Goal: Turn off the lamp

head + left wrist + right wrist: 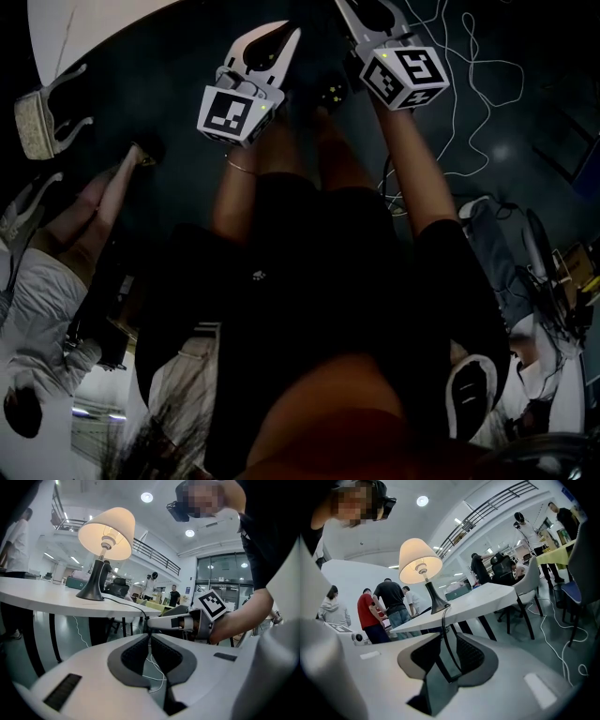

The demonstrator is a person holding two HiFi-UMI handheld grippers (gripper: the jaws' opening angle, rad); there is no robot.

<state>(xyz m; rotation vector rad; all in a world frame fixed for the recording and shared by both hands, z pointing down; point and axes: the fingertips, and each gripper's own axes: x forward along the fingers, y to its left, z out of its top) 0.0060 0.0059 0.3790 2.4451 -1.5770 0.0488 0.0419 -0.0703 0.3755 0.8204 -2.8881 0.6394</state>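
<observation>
Glowing under its cream shade, the lamp [106, 532] stands lit; left claw [150, 636] closed, right claw [449, 637] parted.

The lamp [104, 545] has a glowing warm cream shade [110, 527] and a black base [91, 587], and stands on a white table [28, 595]. The left gripper [149, 638] and right gripper [446, 639] are white with dark grey ribbed pads [133, 656]. A cube [213, 604] bears black-and-white square markers. The floor [511, 634] is dull grey-green, with a white cable [541, 624] on it. One person's shirt [365, 611] is red.
</observation>
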